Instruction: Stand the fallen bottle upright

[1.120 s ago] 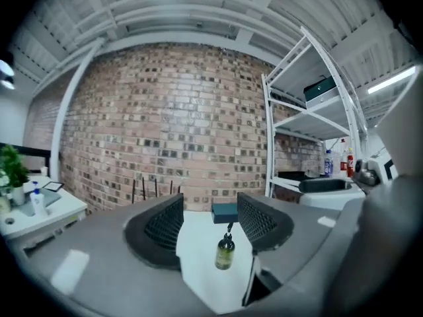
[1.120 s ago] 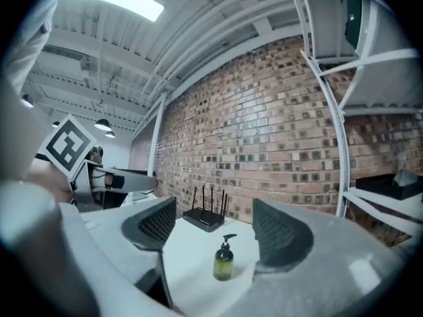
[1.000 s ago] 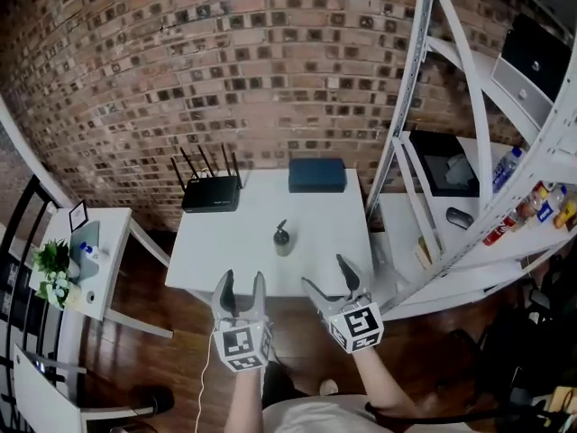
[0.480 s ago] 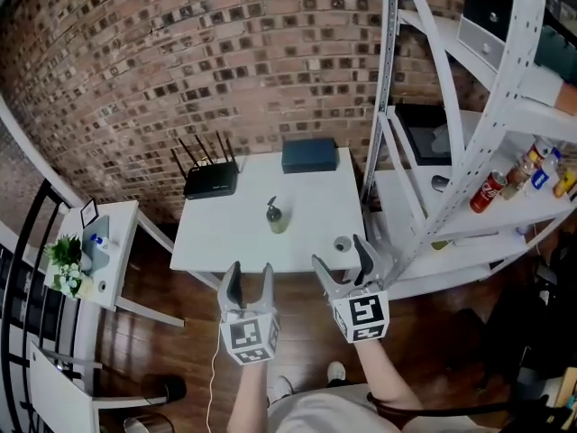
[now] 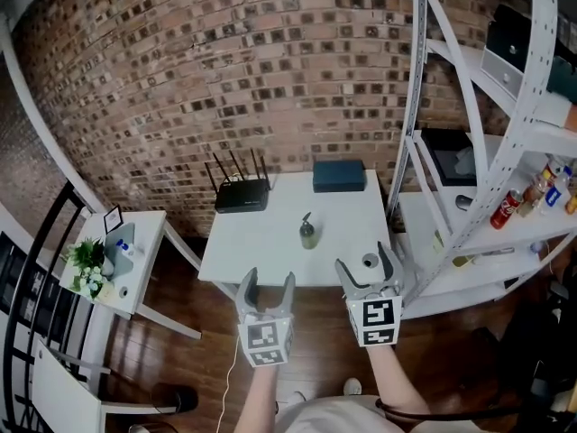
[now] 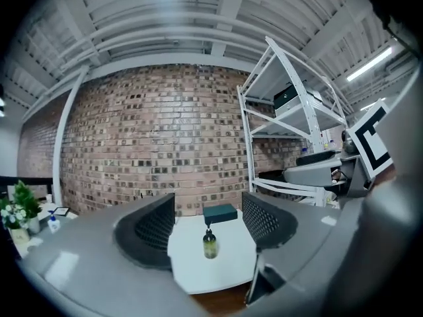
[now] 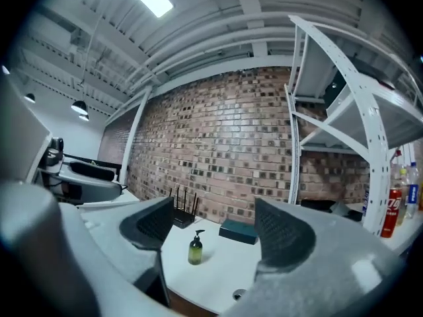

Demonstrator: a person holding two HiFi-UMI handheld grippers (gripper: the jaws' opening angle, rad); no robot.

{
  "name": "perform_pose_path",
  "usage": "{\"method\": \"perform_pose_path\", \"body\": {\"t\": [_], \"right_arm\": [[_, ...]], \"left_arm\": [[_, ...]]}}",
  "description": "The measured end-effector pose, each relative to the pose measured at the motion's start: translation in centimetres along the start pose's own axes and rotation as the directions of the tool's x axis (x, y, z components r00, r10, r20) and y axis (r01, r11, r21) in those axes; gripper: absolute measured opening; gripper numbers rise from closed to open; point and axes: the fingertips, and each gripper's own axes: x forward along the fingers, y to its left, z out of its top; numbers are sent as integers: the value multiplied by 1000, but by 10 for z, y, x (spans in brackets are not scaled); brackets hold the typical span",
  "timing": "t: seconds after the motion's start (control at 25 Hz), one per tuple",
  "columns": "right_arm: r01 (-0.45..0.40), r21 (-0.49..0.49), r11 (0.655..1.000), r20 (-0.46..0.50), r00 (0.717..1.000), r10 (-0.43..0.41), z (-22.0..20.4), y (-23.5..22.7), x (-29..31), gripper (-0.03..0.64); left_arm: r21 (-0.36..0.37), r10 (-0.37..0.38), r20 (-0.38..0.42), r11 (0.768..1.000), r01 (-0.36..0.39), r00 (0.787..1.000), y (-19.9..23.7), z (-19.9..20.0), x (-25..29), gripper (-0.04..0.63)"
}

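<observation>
Jaws, left gripper point(image 5: 268, 280): we see them partly apart, just been opening, nothing between.
Jaws, right gripper point(image 5: 364, 262): wider apart, empty.
Bottle point(image 5: 308, 233): upright on table point(image 5: 261, 251), untouched.

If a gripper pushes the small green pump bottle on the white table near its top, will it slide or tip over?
Probably tip: the bottle stands upright, tall and narrow on a small base. Its round body would likely roll once down. Pushed low, it may slide on the smooth table.

Industrial workroom; brick wall point(image 5: 225, 70), steel shelving point(image 5: 521, 106), router point(image 5: 242, 194).
</observation>
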Motion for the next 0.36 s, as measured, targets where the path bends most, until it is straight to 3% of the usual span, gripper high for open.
{"method": "perform_pose_path", "body": {"t": [0.36], "right_arm": [[-24,-23,999,-11,1000,24,13,39,1,362]], "left_arm": [[4,-52,21,999,51,998,14,6,-11,337]]}}
